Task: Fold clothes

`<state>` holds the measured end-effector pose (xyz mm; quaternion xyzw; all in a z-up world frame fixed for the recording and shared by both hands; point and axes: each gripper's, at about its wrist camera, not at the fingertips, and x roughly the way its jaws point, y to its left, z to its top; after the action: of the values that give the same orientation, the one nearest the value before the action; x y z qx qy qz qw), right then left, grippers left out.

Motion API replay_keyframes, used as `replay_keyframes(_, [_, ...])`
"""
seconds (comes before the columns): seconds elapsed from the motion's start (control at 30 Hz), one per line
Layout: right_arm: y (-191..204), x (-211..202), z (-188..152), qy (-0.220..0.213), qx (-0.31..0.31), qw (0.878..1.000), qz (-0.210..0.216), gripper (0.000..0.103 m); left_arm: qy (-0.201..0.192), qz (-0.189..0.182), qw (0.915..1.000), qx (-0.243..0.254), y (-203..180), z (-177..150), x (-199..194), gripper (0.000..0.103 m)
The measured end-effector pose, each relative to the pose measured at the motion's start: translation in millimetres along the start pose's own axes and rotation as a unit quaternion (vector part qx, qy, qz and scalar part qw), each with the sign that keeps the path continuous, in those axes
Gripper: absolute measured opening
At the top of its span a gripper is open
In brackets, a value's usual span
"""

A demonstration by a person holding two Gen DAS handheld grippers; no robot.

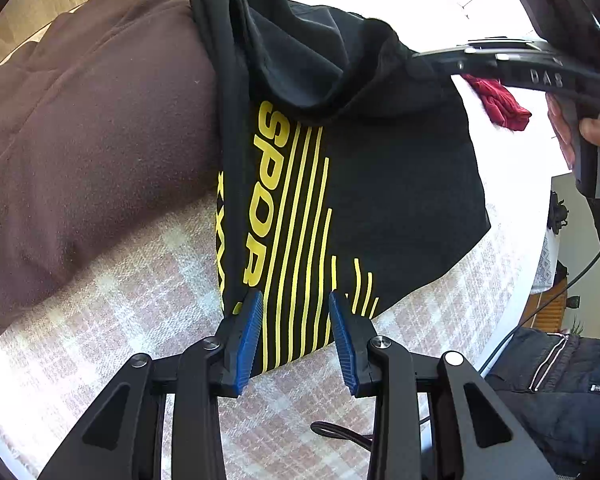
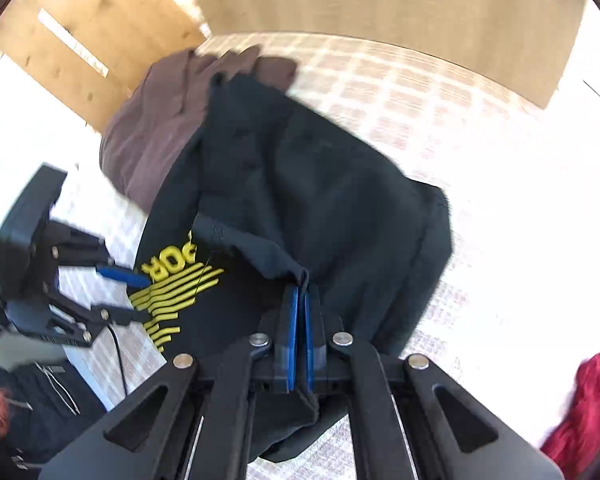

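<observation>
Right gripper (image 2: 299, 304) clamped on black shirt (image 2: 300, 184) fold, left gripper (image 1: 296, 320) spread wide, straddling hem

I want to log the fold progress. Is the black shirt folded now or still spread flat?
Partly folded. The right gripper pinches one edge of the black shirt, lifted and doubled over the yellow print; the rest lies flat.

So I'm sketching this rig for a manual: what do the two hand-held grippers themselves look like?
Both are matte black linkage frames with silver pivot bolts and ribbed blue finger pads. The left hand-held gripper trails a black cable. The right hand-held gripper looks the same; its body carries pale raised letters "DAS" and a grey handle.
</observation>
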<state>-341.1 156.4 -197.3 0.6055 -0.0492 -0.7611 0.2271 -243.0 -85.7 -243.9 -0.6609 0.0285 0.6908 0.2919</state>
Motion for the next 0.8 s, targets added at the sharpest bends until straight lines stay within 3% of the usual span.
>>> replay_keyframes(0.1, [-56.3,-2.6,-8.0,-0.008,0.140,0.990,0.015,0.004,-0.001,0.000,1.0000,0.001,-2.6,-0.7,-0.8,0.033])
replay_keyframes(0.3, [-45.4,-17.7,-14.8,-0.057,0.096,0.991,-0.072,0.012,0.004,-0.001,1.0000,0.004,2.2,-5.4,0.7,0.033])
replay_keyframes(0.37, [-39.1,-34.8,-14.4,-0.084,0.079,0.992,-0.057,0.012,0.007,0.002,0.9999,0.009,0.7,-6.0,-1.5,0.033])
replay_keyframes(0.4, [-37.4,-38.8,-13.7,-0.088,0.069,0.993,-0.026,0.012,0.007,0.005,0.9999,0.012,0.0,-6.0,-3.9,0.033])
replay_keyframes(0.47, [-22.9,-28.7,-15.9,-0.066,0.047,0.996,0.031,0.012,0.001,0.013,0.9998,0.016,6.9,0.2,-10.2,0.033])
replay_keyframes(0.6, [2.4,-0.4,-48.3,-0.006,0.040,0.999,-0.004,0.013,-0.033,0.024,0.9992,-0.003,29.0,-6.4,-32.0,0.038])
replay_keyframes(0.67, [0.8,-1.1,-74.8,0.002,0.069,0.998,0.002,0.018,-0.039,0.013,0.9988,-0.028,38.1,-16.6,-34.1,0.044])
replay_keyframes(0.73, [-1.5,-4.6,-103.3,0.000,0.101,0.995,0.020,0.037,-0.034,0.002,0.9978,-0.056,45.3,-22.0,-26.6,0.044])
replay_keyframes(0.8, [-6.0,-9.2,-127.2,-0.001,0.126,0.992,0.026,0.039,-0.028,-0.001,0.9965,-0.079,50.2,-23.2,-16.7,0.044])
